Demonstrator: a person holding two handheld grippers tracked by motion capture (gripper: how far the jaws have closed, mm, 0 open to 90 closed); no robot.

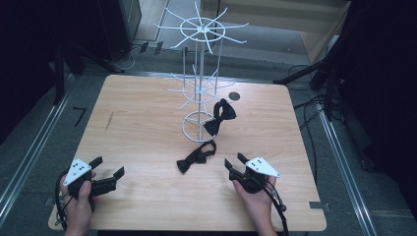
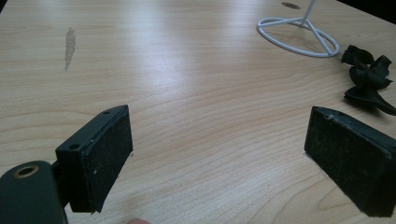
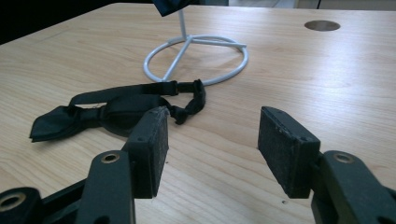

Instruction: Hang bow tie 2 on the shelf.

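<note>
A black bow tie (image 1: 196, 156) with its strap lies flat on the wooden table (image 1: 147, 128), just in front of the white wire rack's ring base (image 1: 196, 123). A second black bow tie (image 1: 220, 117) hangs on the rack (image 1: 199, 73). My right gripper (image 1: 235, 163) sits low, to the right of the lying bow tie (image 3: 107, 112), jaws apart with nothing between them. At the table's near left, my left gripper (image 1: 109, 167) rests with its jaws wide open and empty; in the left gripper view the lying bow tie (image 2: 369, 79) and the ring base (image 2: 299, 39) are far off at the upper right.
A round cable hole (image 1: 234, 96) sits in the table behind the rack. A dark smudge (image 1: 108, 121) marks the table's left side. Dark stands and cables surround the table on the floor.
</note>
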